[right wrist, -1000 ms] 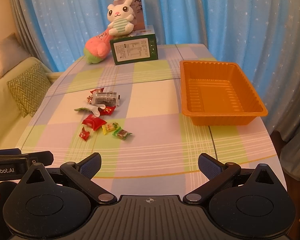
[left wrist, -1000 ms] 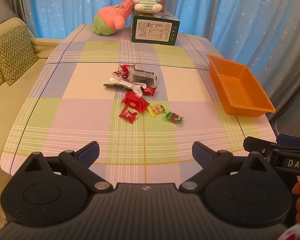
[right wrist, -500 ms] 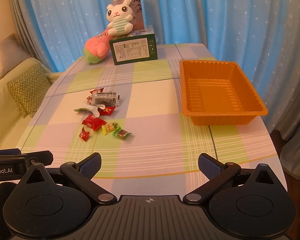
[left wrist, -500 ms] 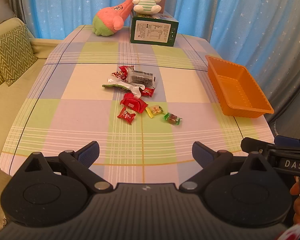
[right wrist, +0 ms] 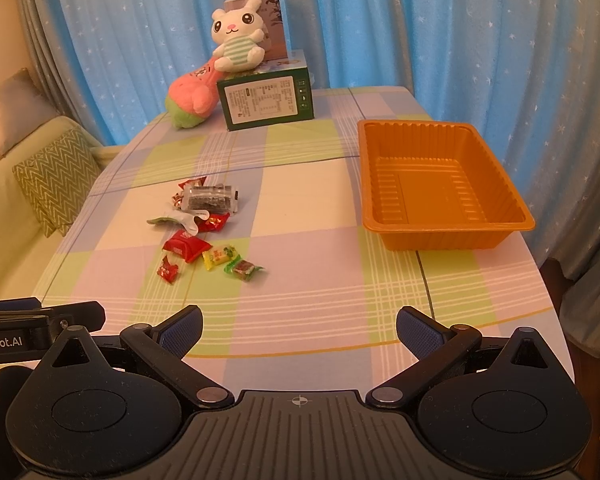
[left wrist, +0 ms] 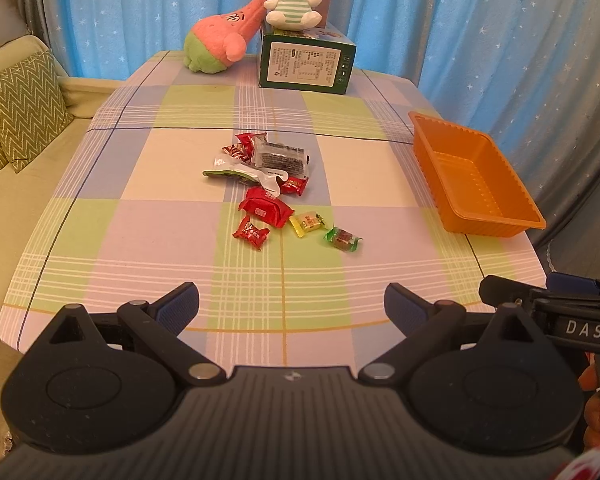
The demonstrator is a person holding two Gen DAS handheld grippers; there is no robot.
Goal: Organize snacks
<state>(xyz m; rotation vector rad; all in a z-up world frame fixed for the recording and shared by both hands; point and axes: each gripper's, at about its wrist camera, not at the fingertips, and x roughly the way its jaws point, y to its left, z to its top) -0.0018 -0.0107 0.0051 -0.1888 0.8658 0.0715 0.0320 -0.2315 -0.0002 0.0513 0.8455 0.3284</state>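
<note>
Both grippers are held above the near edge of the table [left wrist: 140, 240], which is covered in a pastel plaid cloth. Left gripper [left wrist: 291, 303]: fingers spread wide, nothing between the blue pads [left wrist: 179, 302]. Right gripper [right wrist: 299, 325]: likewise spread wide and empty; part of it also shows at the right margin of the left wrist view. Snacks lie in a loose cluster near the middle of the table, left of the tray and well apart from it. Nearest the grippers is a green-wrapped candy [left wrist: 343, 239], with a yellow-wrapped candy [left wrist: 308, 223] just beside it and a small red candy [left wrist: 251, 233] further left. Behind these sits a larger red packet [left wrist: 265, 206]. Further back, a white and green wrapper [left wrist: 242, 172] lies flat, partly overlapping a small red packet [left wrist: 294, 185]. A clear packet with dark contents [left wrist: 281, 157] rests at the far side of the cluster, touching another red wrapped candy [left wrist: 242, 145]. The orange plastic tray [right wrist: 442, 184] stands at the right side of the table, close to its edge, and holds nothing. At the far end stands a green box [right wrist: 266, 101] with a white rabbit plush [right wrist: 238, 42] seated on top; a pink and green star plush [right wrist: 190, 94] leans against the box's left side. Blue starred curtains [right wrist: 440, 28] hang behind. A sofa with a zigzag cushion [left wrist: 22, 110] stands left of the table.
</note>
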